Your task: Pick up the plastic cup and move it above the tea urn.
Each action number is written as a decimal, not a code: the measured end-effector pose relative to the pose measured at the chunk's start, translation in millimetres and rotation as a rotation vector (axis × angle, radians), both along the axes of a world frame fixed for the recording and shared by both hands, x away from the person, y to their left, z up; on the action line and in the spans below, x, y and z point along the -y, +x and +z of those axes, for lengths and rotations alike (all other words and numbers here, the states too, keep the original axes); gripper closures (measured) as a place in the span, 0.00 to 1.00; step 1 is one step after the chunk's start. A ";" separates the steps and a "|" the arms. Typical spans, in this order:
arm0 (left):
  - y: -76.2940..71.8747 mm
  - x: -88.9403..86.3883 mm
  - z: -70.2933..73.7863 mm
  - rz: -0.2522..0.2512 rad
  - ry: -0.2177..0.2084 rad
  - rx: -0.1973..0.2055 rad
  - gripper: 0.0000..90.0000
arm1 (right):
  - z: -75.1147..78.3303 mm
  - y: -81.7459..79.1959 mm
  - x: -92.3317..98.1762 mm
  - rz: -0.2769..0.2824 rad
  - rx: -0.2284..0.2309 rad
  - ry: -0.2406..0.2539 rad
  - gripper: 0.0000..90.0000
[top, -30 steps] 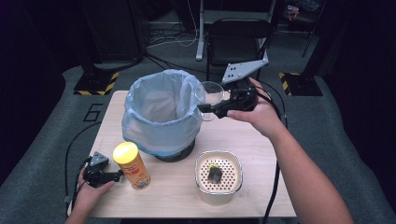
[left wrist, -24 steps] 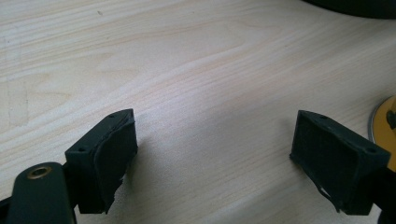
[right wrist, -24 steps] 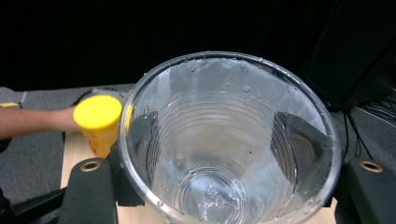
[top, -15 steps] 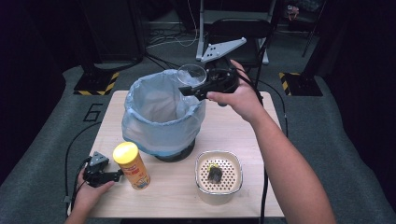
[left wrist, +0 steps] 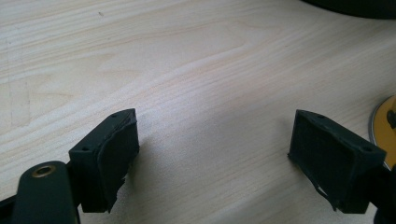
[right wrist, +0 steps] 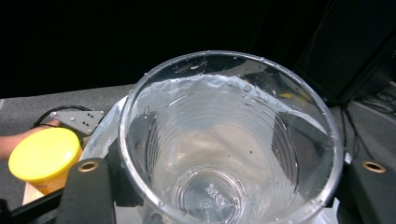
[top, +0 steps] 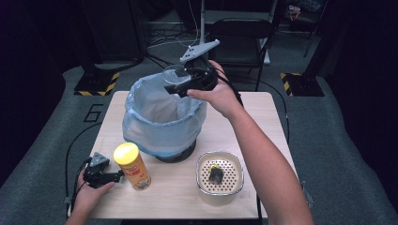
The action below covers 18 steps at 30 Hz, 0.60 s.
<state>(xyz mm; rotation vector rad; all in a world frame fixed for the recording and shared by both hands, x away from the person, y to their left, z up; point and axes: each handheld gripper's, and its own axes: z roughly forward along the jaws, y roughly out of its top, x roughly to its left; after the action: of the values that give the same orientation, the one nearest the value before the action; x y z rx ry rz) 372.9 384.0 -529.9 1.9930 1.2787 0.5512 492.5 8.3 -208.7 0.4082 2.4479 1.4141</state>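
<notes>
A clear plastic cup (top: 174, 74) sits between the jaws of my right gripper (top: 177, 83), which is shut on it, mouth toward the camera in the right gripper view (right wrist: 224, 154). The cup hangs over the far rim of a bin lined with a pale blue bag (top: 159, 117). My left gripper (top: 117, 176) rests on the table at the near left, open, its pads (left wrist: 116, 154) wide apart over bare wood. A yellow-lidded can (top: 133, 165) stands upright just right of it, and its base edge (left wrist: 385, 126) shows beside the right jaw.
A white perforated container (top: 219, 153) with a small dark item (top: 216, 174) inside stands at the near right of the wooden table (top: 263, 122). A black folding chair (top: 239, 33) stands behind the table. Cables trail off both sides.
My right hand has carried the cup leftward, from the bin's right side to above its far rim. The left hand has stayed put.
</notes>
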 end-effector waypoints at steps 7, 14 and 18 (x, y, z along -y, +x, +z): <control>-0.5 -0.1 -0.2 0.003 -0.002 0.001 0.18 | -12.6 10.1 -18.7 -0.006 -0.020 -0.024 0.34; -0.8 -0.3 -0.1 0.006 -0.004 0.000 0.18 | -25.2 17.1 -28.8 -0.032 -0.026 -0.023 0.32; -0.8 -1.0 0.2 0.011 -0.019 -0.004 0.18 | -34.6 23.3 -30.8 -0.080 -0.049 -0.038 0.15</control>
<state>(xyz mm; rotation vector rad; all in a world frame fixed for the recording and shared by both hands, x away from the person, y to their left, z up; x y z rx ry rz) 372.1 384.9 -529.7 1.9736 1.2937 0.5390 515.8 39.1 -243.3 0.5324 2.4631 1.3383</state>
